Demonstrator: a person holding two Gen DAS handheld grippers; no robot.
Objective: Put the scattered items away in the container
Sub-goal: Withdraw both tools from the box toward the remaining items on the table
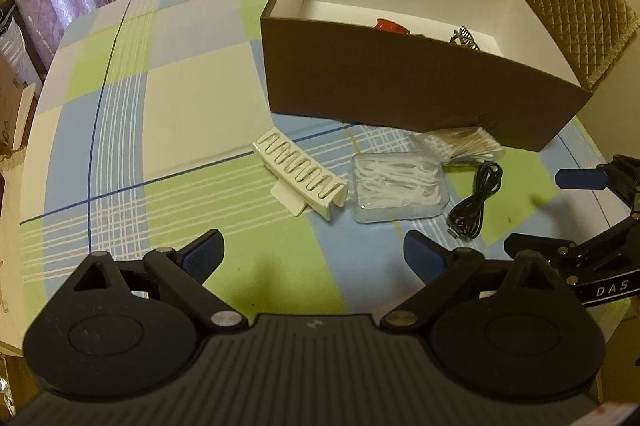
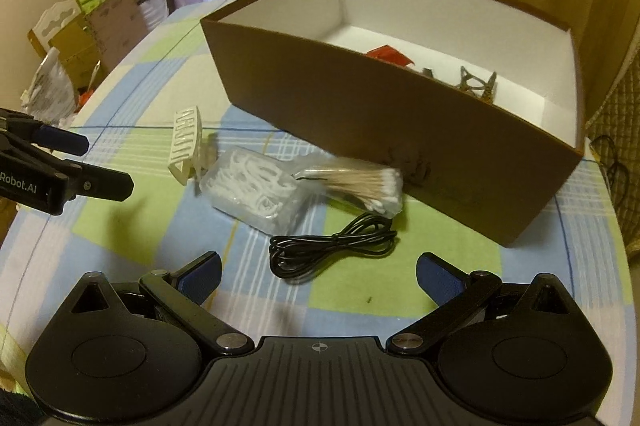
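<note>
"DAS" on right tool (image 1: 576,210); "Robot.AI" on left tool (image 2: 108,162).

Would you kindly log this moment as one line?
claws: open, empty | table: clip, floss, swabs, cable | box: partly filled

The contents of the brown box (image 1: 404,86) are largely hidden by its near wall in both views: only the top of a red item (image 1: 390,25) and the upper part of a dark metal clip (image 2: 476,84) are seen above the rim, and what the red item is cannot be told. The bag of cotton swabs (image 1: 464,144) is partly covered by the box corner in the left wrist view. The white hair claw (image 2: 186,142) is partly hidden behind the clear case of floss picks (image 2: 256,190) in the right wrist view. The right gripper (image 1: 560,210) is cut off by the frame edge, as is the left gripper (image 2: 104,164) in the other view. The plug of the black cable (image 1: 476,202) is too small to identify.
</note>
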